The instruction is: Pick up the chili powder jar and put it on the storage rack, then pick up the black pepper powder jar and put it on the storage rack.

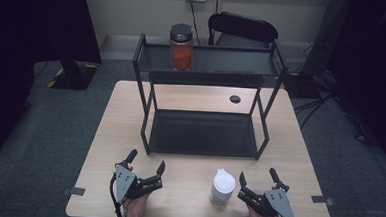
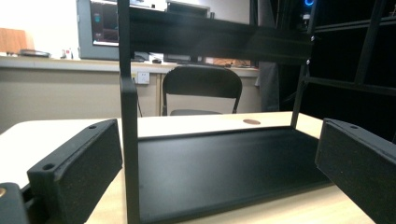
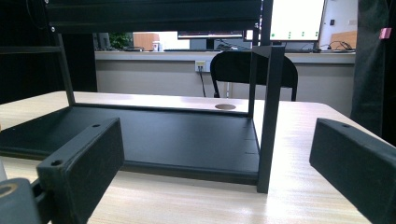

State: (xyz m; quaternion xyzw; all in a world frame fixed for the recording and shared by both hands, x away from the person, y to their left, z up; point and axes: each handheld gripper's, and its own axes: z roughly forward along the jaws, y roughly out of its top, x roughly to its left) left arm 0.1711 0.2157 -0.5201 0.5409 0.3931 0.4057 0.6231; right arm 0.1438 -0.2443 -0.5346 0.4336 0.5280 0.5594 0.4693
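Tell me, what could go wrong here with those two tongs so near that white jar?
The white jar stands tall and narrow beside the open right tongs; a sideways nudge might tip it. The rack's front post stands just ahead, so lifting the jar toward the rack could clip it. A bump to the rack might also shake the orange jar on its top shelf.
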